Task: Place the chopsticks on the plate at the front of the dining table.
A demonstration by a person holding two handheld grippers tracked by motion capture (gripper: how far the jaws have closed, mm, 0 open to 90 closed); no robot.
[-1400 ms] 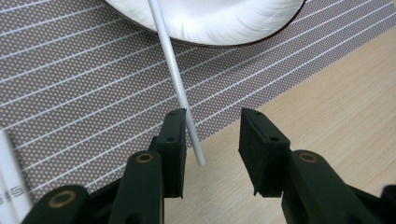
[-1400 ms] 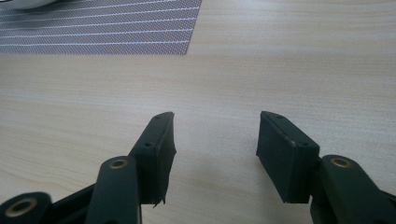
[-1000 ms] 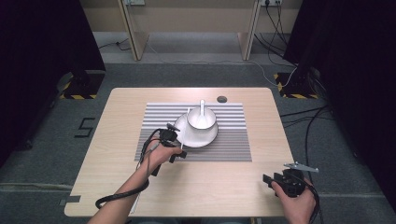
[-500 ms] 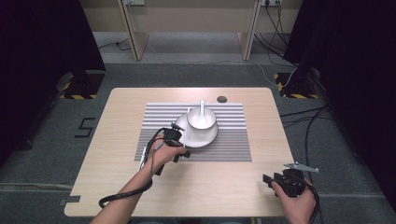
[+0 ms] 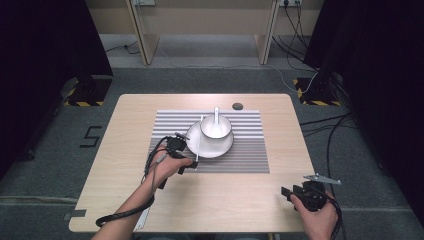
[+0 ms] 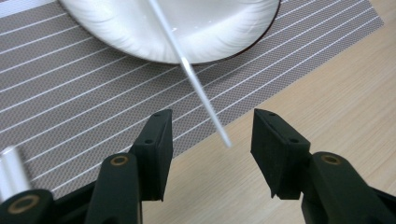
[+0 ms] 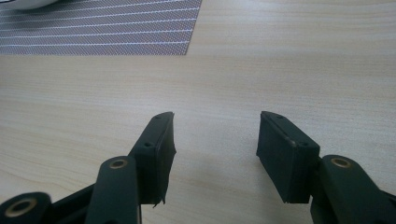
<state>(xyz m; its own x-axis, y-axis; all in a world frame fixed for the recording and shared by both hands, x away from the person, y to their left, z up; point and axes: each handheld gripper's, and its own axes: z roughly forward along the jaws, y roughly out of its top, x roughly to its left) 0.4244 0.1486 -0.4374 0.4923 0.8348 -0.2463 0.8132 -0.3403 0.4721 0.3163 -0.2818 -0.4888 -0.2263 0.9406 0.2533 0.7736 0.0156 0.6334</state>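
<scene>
Backing slightly toward lower frame, left gripper (image 6: pixel 210 140) hangs jaws spread around the chopstick (image 6: pixel 196 84) tip (resting on plate (image 6: pixel 224 28)); centre, then pinch. Right gripper (image 7: pixel 215 140) is spread, idle.

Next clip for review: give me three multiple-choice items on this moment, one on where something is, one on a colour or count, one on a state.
1. Where does the white stick lie?
A. Across the plate's rim, its end out over the striped mat
B. Inside the bowl
C. On the floor

2. What colour is the plate?
A. Blue
B. White
C. Black

3. How do the jaws of the left gripper stand?
A. Shut on the stick
B. Shut on nothing
C. Open, one on each side of the stick's end

Key: 1 A, the left gripper view shows it running from the plate out over the striped mat. 2 B, white in the high view and the left gripper view. 3 C, a clear gap shows between stick and each jaw.
</scene>
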